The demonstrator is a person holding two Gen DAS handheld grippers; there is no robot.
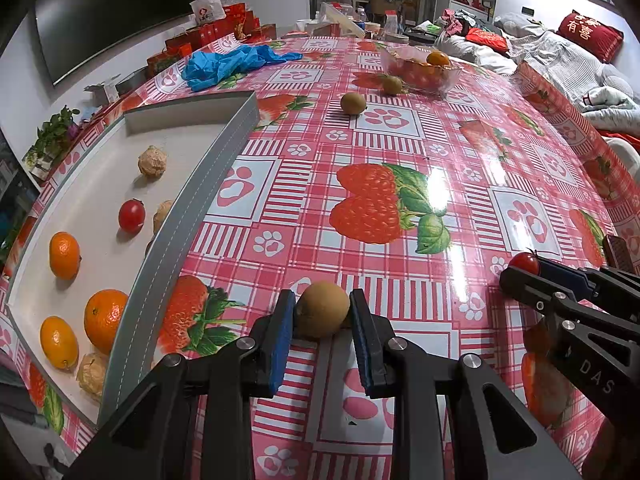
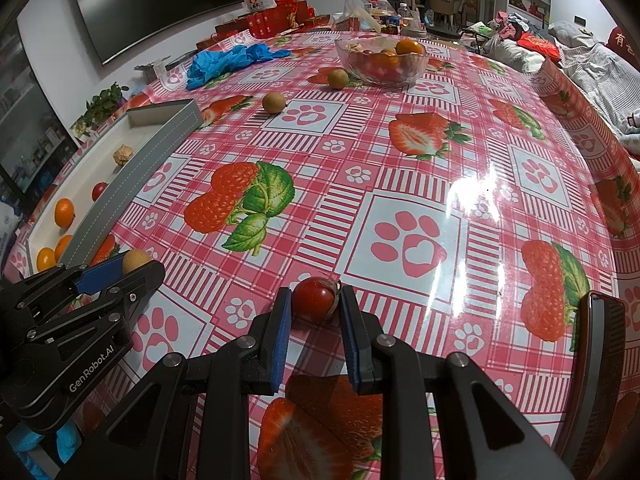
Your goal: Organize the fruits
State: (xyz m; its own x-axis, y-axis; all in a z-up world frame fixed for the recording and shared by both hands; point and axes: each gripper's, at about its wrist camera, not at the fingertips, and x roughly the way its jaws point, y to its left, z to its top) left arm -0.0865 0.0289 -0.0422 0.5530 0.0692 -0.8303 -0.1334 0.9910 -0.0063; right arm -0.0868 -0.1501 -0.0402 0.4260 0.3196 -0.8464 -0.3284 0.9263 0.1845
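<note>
Low at the bottom centre of the left wrist view, the left gripper pinches a round brownish-green fruit between its blue pads, just above the glossy red-and-white checked tablecloth with strawberry and paw prints; whether the fruit touches the cloth cannot be told. At the bottom centre of the right wrist view the right gripper pinches a small red cherry tomato the same way, its underside hidden by the pads.

Along the left edge runs a shallow grey-walled tray with a white floor, cut off at the lower left corner. Its near wall half hides a pale papery husked fruit, and another at the bottom is partly out of sight. Inside, three oranges and a red tomato show plainly.

Toward the upper centre, two more brownish-green fruits lie loose on the cloth beside a clear glass bowl, whose contents blur together. A crumpled blue glove lies upper left.
</note>
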